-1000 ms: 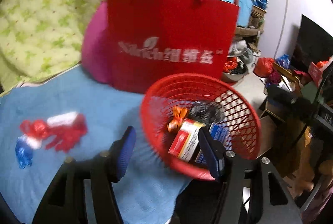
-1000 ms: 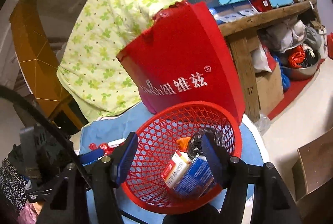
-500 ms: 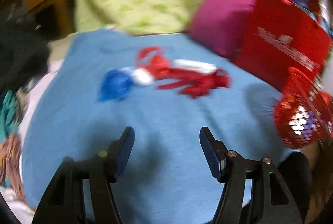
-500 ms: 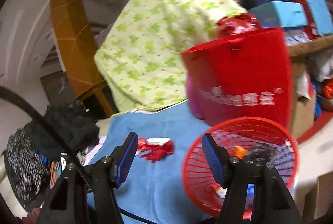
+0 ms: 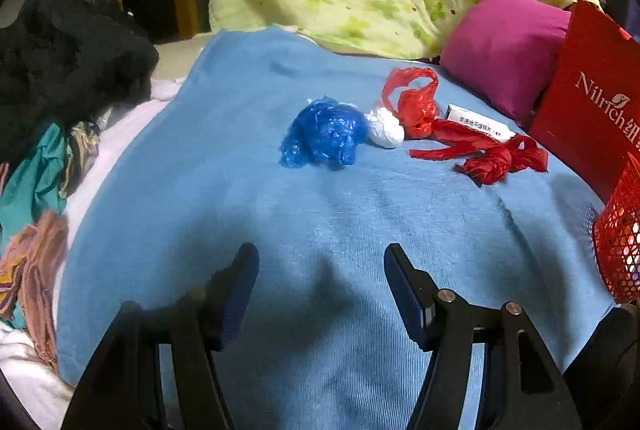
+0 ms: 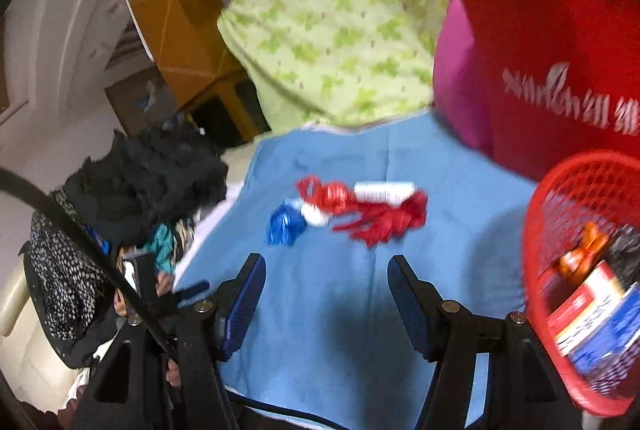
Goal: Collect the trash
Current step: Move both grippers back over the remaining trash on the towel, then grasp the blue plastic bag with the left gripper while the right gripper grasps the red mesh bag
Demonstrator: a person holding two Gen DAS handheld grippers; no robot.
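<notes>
While both grippers' fingers [image 5: 320, 286] [image 6: 326, 290] gape empty, the trash [image 5: 324, 138] [image 6: 348, 210] lies well ahead.

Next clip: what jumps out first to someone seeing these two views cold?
A small cluster of litter mid-way across the light blue blanket: a crumpled blue plastic bag, a white wad touching it, and knotted red plastic bags beside. At the blanket's right edge sits a red mesh plastic basket already holding boxes, before a red paper gift bag.
</notes>
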